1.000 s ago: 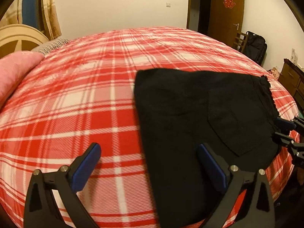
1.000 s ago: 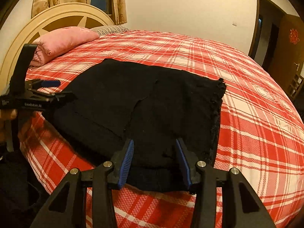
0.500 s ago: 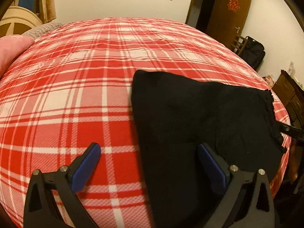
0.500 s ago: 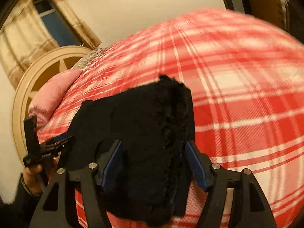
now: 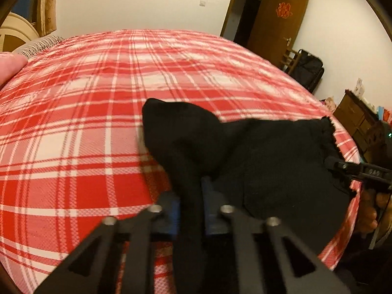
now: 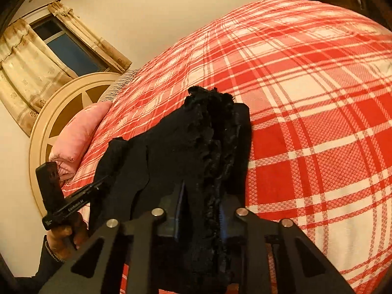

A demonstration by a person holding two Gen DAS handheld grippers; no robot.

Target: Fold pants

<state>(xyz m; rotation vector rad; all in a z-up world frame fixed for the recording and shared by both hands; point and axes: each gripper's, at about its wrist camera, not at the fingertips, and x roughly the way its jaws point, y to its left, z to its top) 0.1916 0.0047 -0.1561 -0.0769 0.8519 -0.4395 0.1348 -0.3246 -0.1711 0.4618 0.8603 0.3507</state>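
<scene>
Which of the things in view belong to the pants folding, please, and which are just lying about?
Part of the job:
black pants
left gripper, shut on the pants
right gripper, shut on the frayed hem
plaid bed under them

Just lying about:
pink pillow
headboard
curtains
black bag
dresser

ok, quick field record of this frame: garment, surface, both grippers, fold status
garment: black pants, partly lifted off the bed, bunched
surface: red-and-white plaid bedspread
left gripper: shut on a raised fold of the pants
right gripper: shut on the frayed edge of the pants
fold status: both ends gripped, fold not yet laid down
background: pink pillow by the headboard; brown door
</scene>
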